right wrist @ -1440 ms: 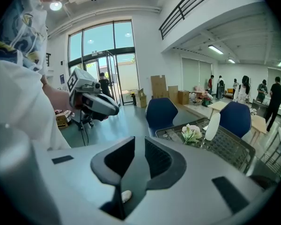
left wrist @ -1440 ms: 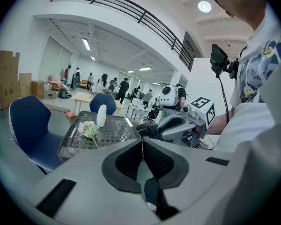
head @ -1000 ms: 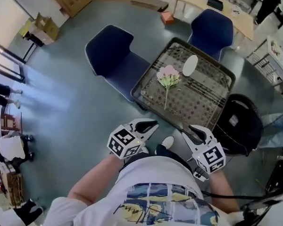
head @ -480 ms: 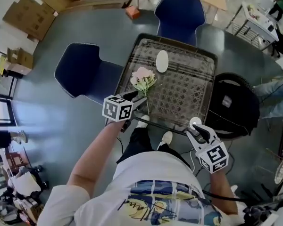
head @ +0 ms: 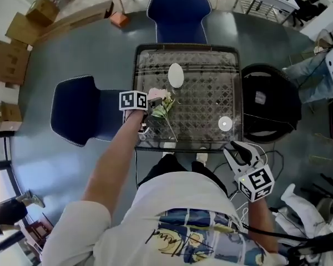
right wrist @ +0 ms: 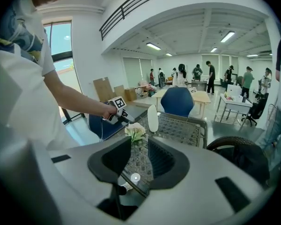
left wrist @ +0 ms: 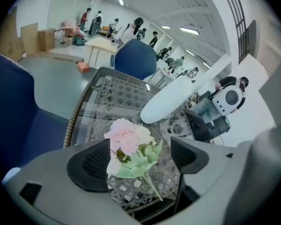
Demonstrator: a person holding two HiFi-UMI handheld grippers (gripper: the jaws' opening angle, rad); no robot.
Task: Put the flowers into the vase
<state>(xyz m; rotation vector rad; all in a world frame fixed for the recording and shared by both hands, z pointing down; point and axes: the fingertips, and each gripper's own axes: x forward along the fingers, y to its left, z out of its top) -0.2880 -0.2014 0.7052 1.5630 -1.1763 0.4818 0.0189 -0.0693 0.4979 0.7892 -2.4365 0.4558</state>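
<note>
**Flowers not yet gripped; vase empty**

The flowers lie flat on the glass table, on its 9 o'clock side in the head view. The pale pink heads point toward 12 and the stem trails toward 5. None of them is in the vase, which stands upright and apart from them at about 1 o'clock, near the table's far middle.

The left gripper is at the blooms. Its jaws are spread, having just been opening. The flowers sit between them and neither pad presses.

The right gripper hangs off the table's near edge at 5 o'clock, its jaws apart with nothing between them.

Judgement: the task is at its first step. Left to do: close on the flowers, lift them, carry them to the vase and seat the stem in its mouth.
</note>
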